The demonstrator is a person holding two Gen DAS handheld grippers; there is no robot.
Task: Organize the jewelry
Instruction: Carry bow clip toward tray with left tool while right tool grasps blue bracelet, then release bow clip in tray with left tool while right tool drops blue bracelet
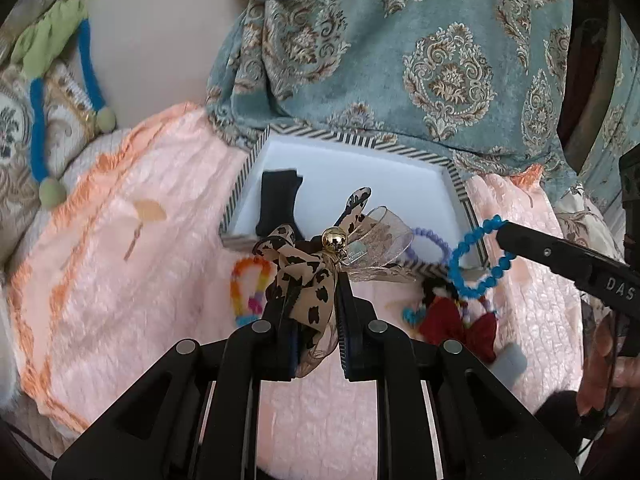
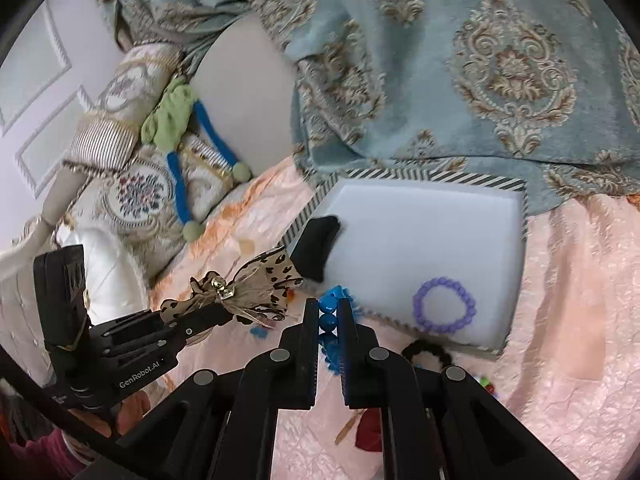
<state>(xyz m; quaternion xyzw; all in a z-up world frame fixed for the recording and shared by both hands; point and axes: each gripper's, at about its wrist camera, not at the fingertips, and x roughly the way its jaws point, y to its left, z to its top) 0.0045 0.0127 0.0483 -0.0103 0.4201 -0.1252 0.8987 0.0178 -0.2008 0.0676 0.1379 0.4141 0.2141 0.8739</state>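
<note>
Here, in the left wrist view: left gripper (image 1: 316,280) clamped narrow on a leopard-print bow (image 1: 308,276) with a gold bead at its knot, held just in front of the striped tray (image 1: 456,176). Light, floppy ribbon, likely to sag and slip sideways; best pinched at the knot, as now. To the right, the right gripper (image 1: 500,234) gripping a blue bead bracelet (image 1: 476,260) that hangs as a loop over the tray's near corner. Inside the tray, 1 black clip (image 1: 278,200) and 1 purple bracelet (image 1: 430,242). On the pink blanket (image 1: 160,240), a rainbow bracelet (image 1: 250,286) and a red bow (image 1: 452,320) not yet put away.

Next, in the right wrist view: jaws of the right gripper (image 2: 329,312) nearly shut, 2 blue beads of the bracelet (image 2: 328,318) pressed between the pads, the rest dangling below. Hard, smooth beads on a stretchy cord, probably light but prone to roll out of a loose pinch. Purple bracelet (image 2: 444,310) near the tray's front edge, black clip (image 2: 318,246) at its left side; free white space between them for both loads. A black scrunchie (image 2: 426,352) just outside the tray (image 2: 524,208). Left gripper (image 2: 224,312) and bow (image 2: 252,284) close on the left, so some risk of the 2 tools colliding over the tray.
</note>
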